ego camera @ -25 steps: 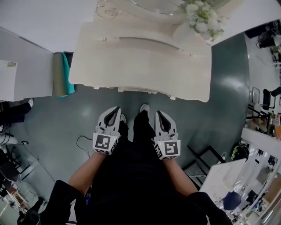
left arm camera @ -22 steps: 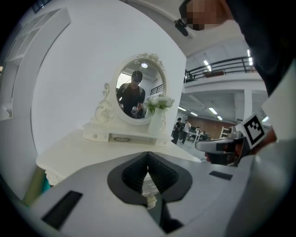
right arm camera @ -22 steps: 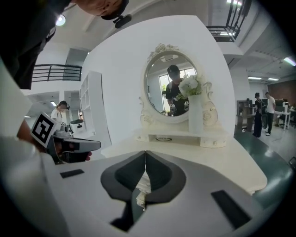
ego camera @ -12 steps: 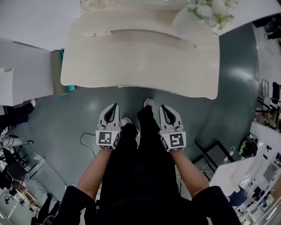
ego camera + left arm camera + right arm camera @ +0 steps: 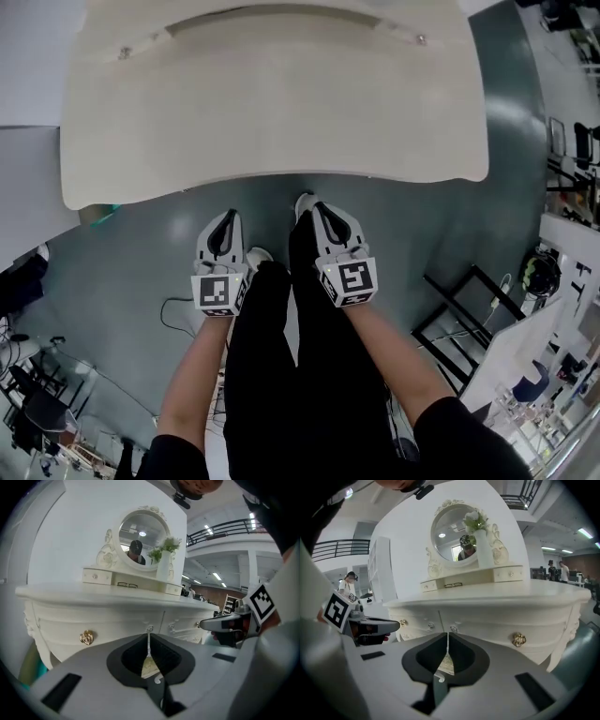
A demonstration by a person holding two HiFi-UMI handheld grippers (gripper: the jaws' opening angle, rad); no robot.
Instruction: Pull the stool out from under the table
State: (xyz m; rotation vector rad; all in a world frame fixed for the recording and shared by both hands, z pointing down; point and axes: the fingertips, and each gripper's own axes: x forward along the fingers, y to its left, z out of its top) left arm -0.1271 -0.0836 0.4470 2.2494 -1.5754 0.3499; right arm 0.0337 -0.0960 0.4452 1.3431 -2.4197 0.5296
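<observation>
The cream dressing table [image 5: 272,103] fills the top of the head view, and its front edge hides whatever stands beneath, so no stool shows there. My left gripper [image 5: 228,217] and right gripper [image 5: 317,206] hang side by side just in front of that edge, above the grey floor, both shut with nothing in them. In the left gripper view the left gripper [image 5: 149,634] points at the table's drawer front [image 5: 93,616]. The right gripper [image 5: 448,634] does the same. A small pale patterned patch [image 5: 150,666] shows low between the jaws; I cannot tell what it is.
The person's dark legs and shoes stand between the grippers. A black metal frame [image 5: 459,309] stands at the right, a white desk [image 5: 28,187] at the left, a cable [image 5: 173,314] on the floor. An oval mirror [image 5: 143,534] and flower vase [image 5: 164,562] sit on the table.
Both grippers have sunk and stayed shut. The table now looms larger and closer in the head view, and the pale edge seen under its front earlier is hidden.
</observation>
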